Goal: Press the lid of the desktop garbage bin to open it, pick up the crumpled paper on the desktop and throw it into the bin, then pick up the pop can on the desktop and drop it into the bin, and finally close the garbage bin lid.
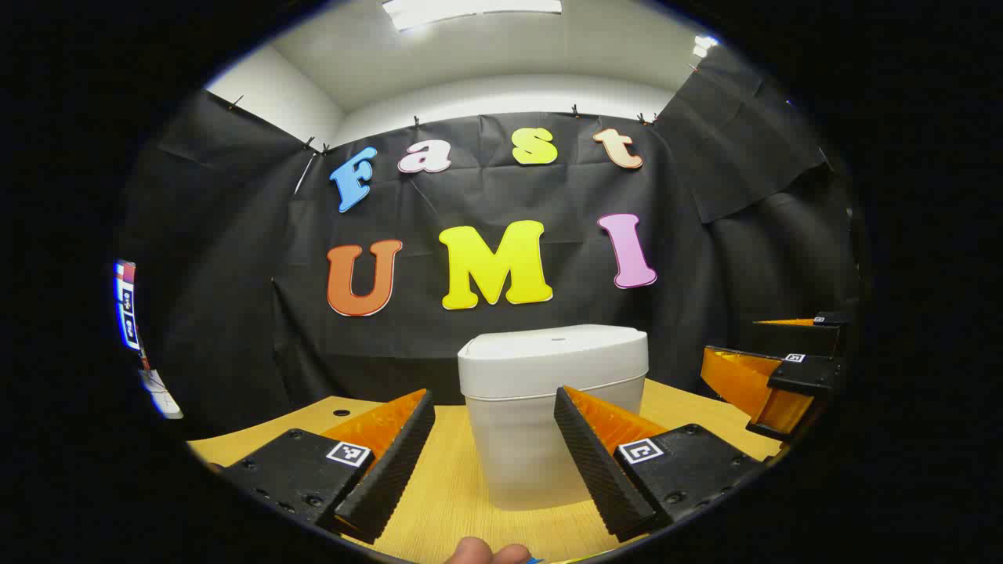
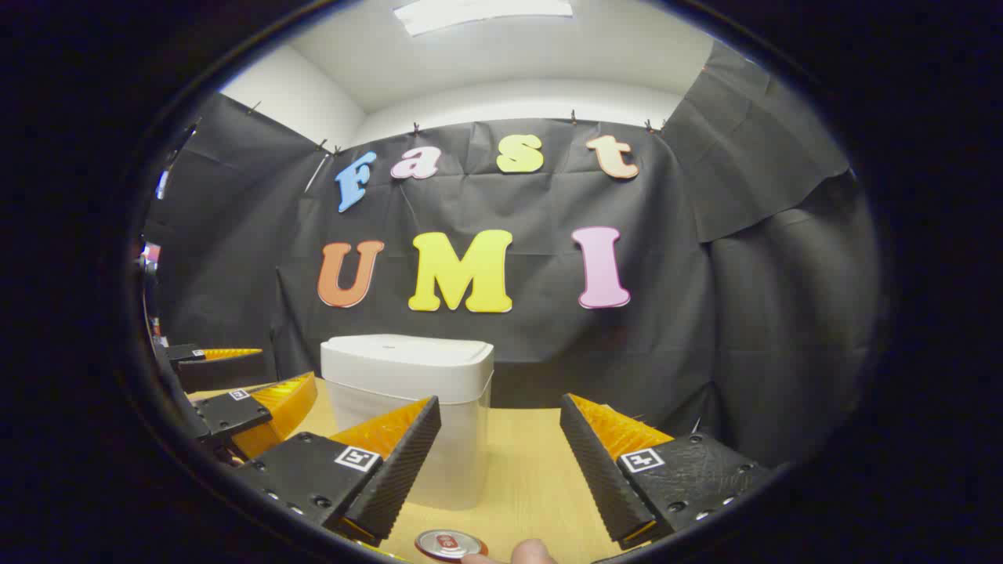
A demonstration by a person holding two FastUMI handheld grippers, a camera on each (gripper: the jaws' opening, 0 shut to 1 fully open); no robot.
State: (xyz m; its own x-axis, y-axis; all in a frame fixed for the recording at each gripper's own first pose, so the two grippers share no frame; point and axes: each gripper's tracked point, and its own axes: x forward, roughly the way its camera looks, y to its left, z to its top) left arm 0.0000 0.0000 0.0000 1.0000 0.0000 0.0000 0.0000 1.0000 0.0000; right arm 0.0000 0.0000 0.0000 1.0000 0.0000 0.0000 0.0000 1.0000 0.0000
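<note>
Two spread tongs face a closed white plastic bin [image 1: 552, 415] on a pale wooden worktop [image 2: 525, 478].

Left tongs [image 1: 494, 462] and right tongs [image 2: 501, 470] gape, gripping nothing; a silver-topped pop can [image 2: 450, 545] stands near, right of the bin.

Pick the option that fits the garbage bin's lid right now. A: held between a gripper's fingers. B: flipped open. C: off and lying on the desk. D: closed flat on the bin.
D: the lid sits flat and closed on the garbage bin, and both the left gripper and right gripper are open and holding nothing.
</note>
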